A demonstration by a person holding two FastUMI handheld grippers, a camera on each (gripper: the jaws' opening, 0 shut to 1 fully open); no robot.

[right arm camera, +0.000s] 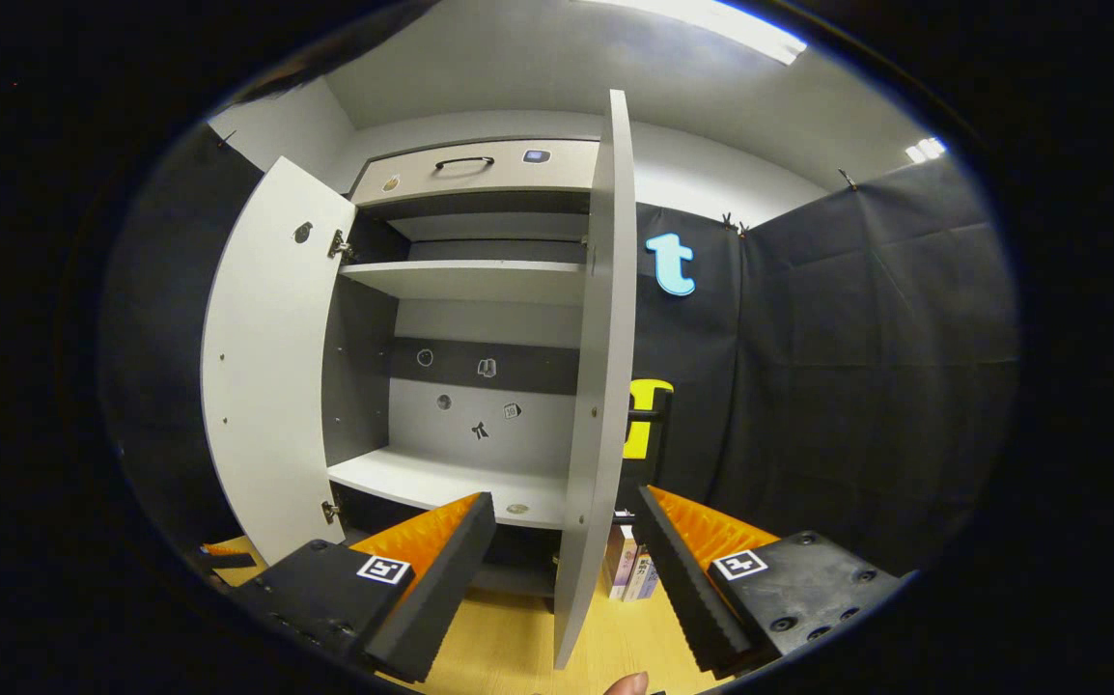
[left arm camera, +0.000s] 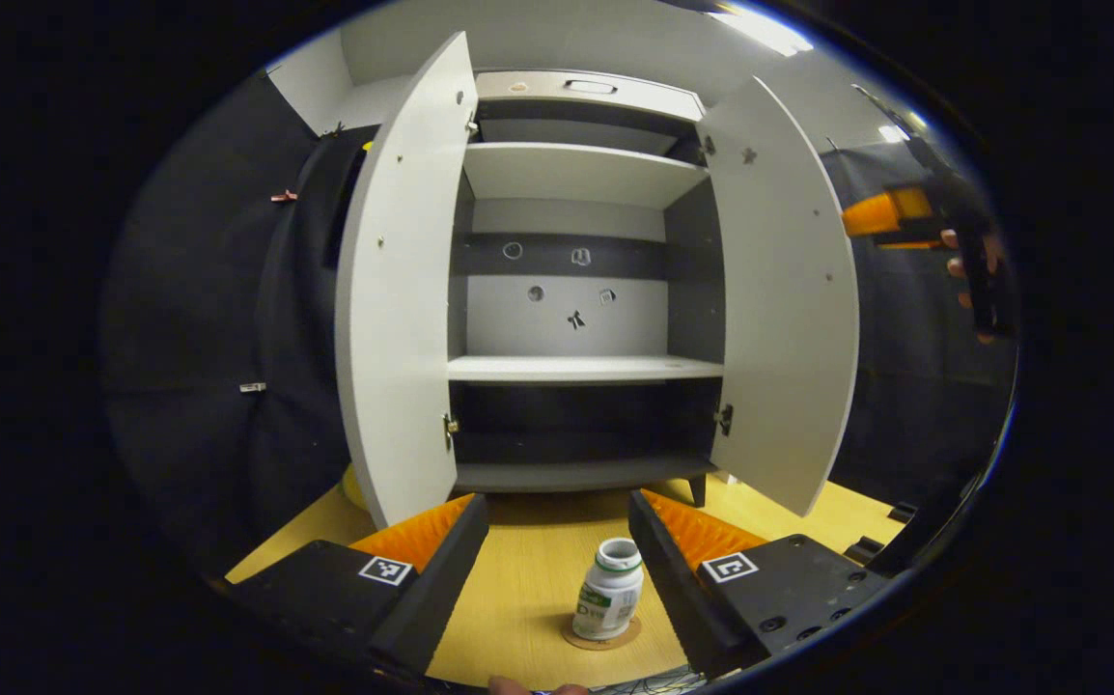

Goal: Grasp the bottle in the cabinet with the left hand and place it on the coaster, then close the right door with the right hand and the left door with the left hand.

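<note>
In the left gripper view a white bottle [left arm camera: 609, 600] with no cap stands upright on a round coaster [left arm camera: 601, 639] on the wooden table. My left gripper [left arm camera: 558, 560] is open, its fingers on either side of the bottle and not touching it. Behind stands the cabinet, with the left door [left arm camera: 403, 290] and right door [left arm camera: 781, 299] both swung open. The other gripper [left arm camera: 914, 217], held by a hand, hovers past the right door. In the right gripper view my right gripper [right arm camera: 565, 569] is open, with the right door's edge [right arm camera: 596, 386] standing between its fingers.
The cabinet shelves [left arm camera: 584, 367] are bare, and a drawer with a handle [right arm camera: 465, 164] sits on top. Several books [right arm camera: 629, 569] stand on the table behind the right door. Black cloth walls close in both sides. A fingertip [right arm camera: 626, 683] pokes in at the bottom edge.
</note>
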